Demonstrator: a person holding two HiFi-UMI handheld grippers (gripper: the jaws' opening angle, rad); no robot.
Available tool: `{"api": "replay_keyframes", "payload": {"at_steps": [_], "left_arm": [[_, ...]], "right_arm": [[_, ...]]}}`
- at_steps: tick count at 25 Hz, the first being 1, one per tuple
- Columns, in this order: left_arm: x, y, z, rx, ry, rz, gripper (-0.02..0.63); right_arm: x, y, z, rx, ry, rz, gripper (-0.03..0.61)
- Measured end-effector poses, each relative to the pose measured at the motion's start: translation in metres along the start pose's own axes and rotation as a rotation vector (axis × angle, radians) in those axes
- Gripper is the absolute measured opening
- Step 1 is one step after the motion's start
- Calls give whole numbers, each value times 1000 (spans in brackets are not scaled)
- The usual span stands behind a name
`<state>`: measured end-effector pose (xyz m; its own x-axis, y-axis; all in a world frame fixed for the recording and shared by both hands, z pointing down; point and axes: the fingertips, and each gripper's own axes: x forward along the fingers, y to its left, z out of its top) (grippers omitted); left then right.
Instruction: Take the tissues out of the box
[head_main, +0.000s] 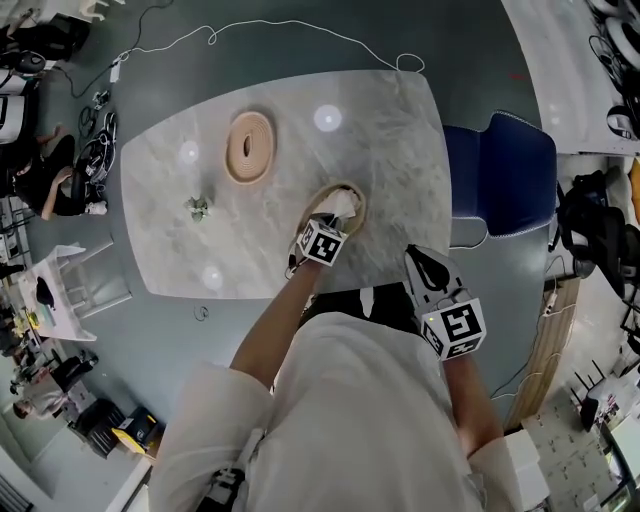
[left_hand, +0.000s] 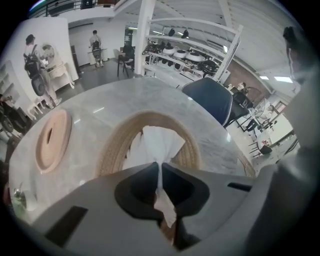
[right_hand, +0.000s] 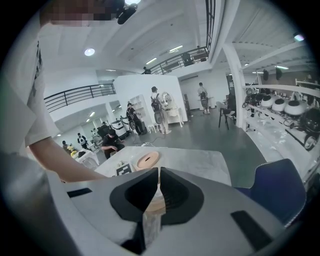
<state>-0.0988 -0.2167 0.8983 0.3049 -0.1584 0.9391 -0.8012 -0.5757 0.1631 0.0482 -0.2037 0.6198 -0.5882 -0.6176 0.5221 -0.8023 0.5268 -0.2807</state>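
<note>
The woven tissue box (head_main: 318, 196), standing on the marble table (head_main: 180, 250) at the side nearest the person, is held down by nothing, so it could be dragged or tipped if the pull is made fast or at a slant rather than straight up from the box. Several sheets could also be brought out in one clump, since a bunched mass of white is seen filling the box. The tissue (left_hand: 158, 142) itself is judged the likeliest thing to fail: only a thin twisted neck of it is pinched, and it could tear or slip free there. The lid (head_main: 250, 146), laid flat well beyond the box, is at no risk. As for pose, the left forearm is stretched from the body out over the box, with the left gripper (left_hand: 160, 169) pointed steeply down just above it, jaws nearly together and clamped on the tissue. The right gripper (right_hand: 157, 172) is kept well back from the box, past its right side at the table's edge, angled mildly downward, jaws closed with nothing seen to be gripped
</note>
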Motion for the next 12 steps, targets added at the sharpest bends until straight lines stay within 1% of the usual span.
{"api": "replay_keyframes", "payload": {"at_steps": [7, 9, 12], "left_arm": [[-42, -6, 11, -34, -135, 0, 21], [-59, -4, 16, -45, -185, 13, 21], [-92, -5, 31, -65, -283, 25, 21]], "right_arm": [[-8, 2, 8, -19, -27, 19, 37], [-10, 2, 11, -26, -35, 23, 37], [-15, -2, 17, -39, -49, 31, 37]]}}
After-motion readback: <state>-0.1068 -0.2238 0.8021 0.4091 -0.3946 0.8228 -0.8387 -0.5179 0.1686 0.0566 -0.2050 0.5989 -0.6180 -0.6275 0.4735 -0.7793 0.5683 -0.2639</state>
